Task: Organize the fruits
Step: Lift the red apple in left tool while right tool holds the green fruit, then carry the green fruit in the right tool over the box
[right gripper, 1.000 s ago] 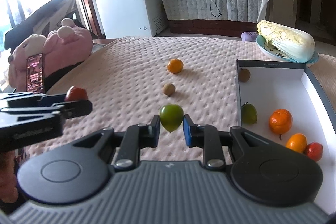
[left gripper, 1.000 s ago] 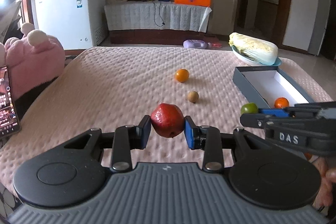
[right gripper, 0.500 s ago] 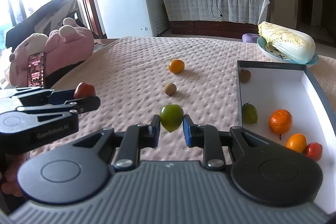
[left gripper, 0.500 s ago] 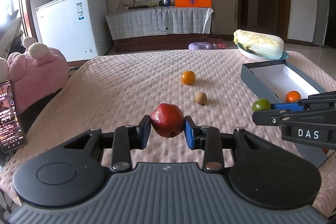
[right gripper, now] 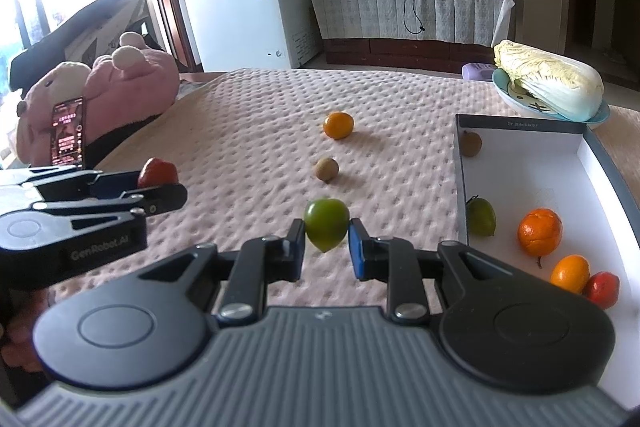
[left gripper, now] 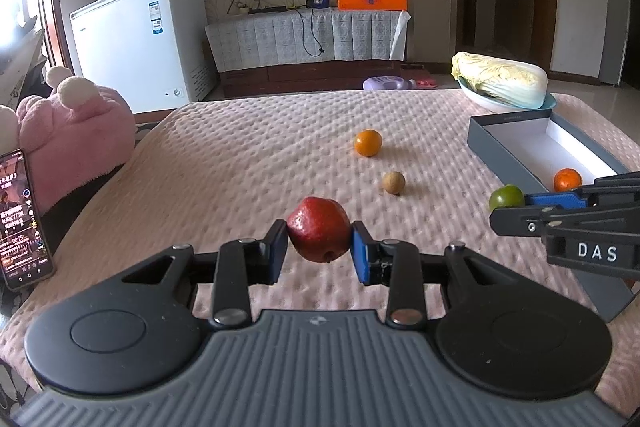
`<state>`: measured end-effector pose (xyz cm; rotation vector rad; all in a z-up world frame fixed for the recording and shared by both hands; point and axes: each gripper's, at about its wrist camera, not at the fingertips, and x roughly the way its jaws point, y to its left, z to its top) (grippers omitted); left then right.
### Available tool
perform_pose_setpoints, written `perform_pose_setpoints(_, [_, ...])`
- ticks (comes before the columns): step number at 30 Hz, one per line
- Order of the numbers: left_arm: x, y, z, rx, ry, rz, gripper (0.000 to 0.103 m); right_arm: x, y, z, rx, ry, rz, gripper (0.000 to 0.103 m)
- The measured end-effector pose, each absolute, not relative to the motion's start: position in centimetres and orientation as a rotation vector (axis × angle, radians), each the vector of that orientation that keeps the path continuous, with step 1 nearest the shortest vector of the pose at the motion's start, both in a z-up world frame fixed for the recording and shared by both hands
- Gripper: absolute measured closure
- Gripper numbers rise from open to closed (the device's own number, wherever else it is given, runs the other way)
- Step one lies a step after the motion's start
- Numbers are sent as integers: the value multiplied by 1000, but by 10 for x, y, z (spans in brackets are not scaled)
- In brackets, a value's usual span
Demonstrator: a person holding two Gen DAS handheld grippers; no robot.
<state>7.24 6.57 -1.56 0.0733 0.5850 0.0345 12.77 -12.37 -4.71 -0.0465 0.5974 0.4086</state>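
My left gripper (left gripper: 319, 247) is shut on a red apple (left gripper: 319, 234), held above the pink quilted cover. My right gripper (right gripper: 326, 241) is shut on a green fruit (right gripper: 325, 223), also off the cover, just left of the grey box (right gripper: 461, 163). In the box lie a brown fruit (right gripper: 471, 143), a green fruit (right gripper: 481, 216), two oranges (right gripper: 539, 231) and a red fruit (right gripper: 602, 289). An orange (left gripper: 367, 143) and a small brown fruit (left gripper: 393, 183) rest on the cover ahead. From the left wrist view the right gripper (left gripper: 508, 205) shows at the right with its green fruit (left gripper: 505, 197).
A plate with a napa cabbage (left gripper: 500, 81) stands beyond the box. Pink plush toys (left gripper: 76, 125) and a lit phone (left gripper: 22, 219) sit at the left edge. A white freezer (left gripper: 140, 39) and a covered cabinet stand behind the table.
The left gripper with the apple has tilted and rolled slightly, so the room sits lower and more level in its view. The right gripper keeps still with the green fruit.
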Motion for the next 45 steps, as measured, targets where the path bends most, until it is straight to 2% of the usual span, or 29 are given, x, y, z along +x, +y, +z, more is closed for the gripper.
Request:
perform_pose_setpoints(21, [86, 55, -28, 64, 656, 77, 64, 108, -166, -21, 25, 527, 393, 77])
perform_pose_setpoints(33, [93, 50, -36, 99, 712, 133, 63, 102, -228, -12, 122, 491, 272, 77])
perform_pose_setpoints(41, [89, 39, -26, 71, 666, 127, 63, 101, -260, -8, 169, 471, 182, 77])
perform_pose_setpoints(45, [103, 32, -35, 68, 721, 154, 62, 104, -268, -10, 175, 481, 167, 77])
